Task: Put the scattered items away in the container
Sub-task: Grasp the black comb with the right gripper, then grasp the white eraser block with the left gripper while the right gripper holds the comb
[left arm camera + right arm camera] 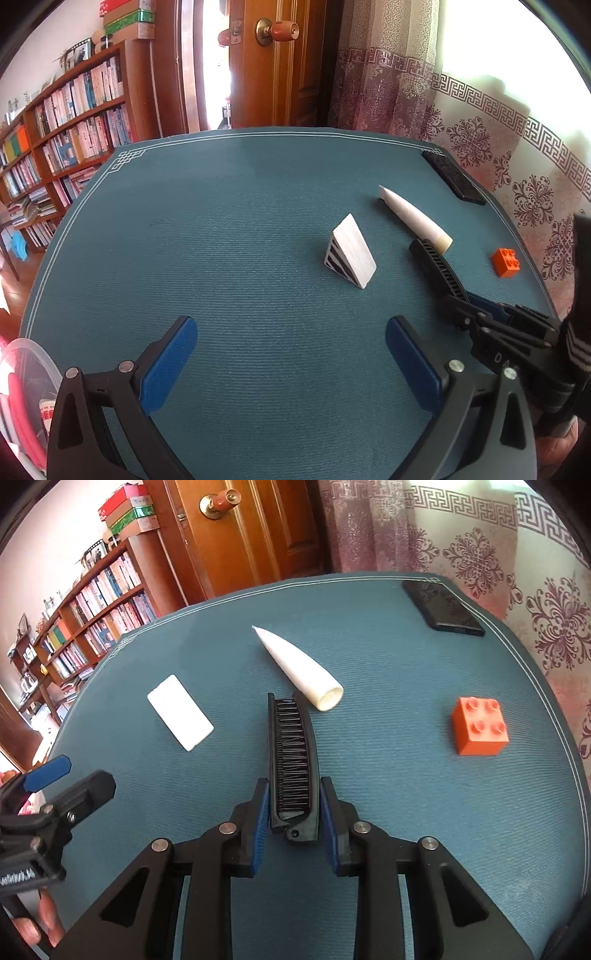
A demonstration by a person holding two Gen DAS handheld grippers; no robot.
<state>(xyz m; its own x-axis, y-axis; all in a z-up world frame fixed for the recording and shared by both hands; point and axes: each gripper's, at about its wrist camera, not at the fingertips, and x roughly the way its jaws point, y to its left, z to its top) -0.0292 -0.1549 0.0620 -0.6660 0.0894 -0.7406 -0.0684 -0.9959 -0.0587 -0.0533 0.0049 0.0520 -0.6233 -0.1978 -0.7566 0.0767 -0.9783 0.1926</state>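
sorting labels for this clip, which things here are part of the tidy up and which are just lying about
Part of the job:
- black comb, clamped in the right gripper
- white tube
- white wedge block
- orange brick
- clear container, beside the open left gripper

Just lying about (a judgement):
- black phone at the mat's far corner, possibly
- bookshelf, door, curtain

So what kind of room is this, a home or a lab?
Most likely a home study or living room: a full wooden bookshelf, a panelled wooden door with a round knob, and patterned curtains behind the mat-covered table.
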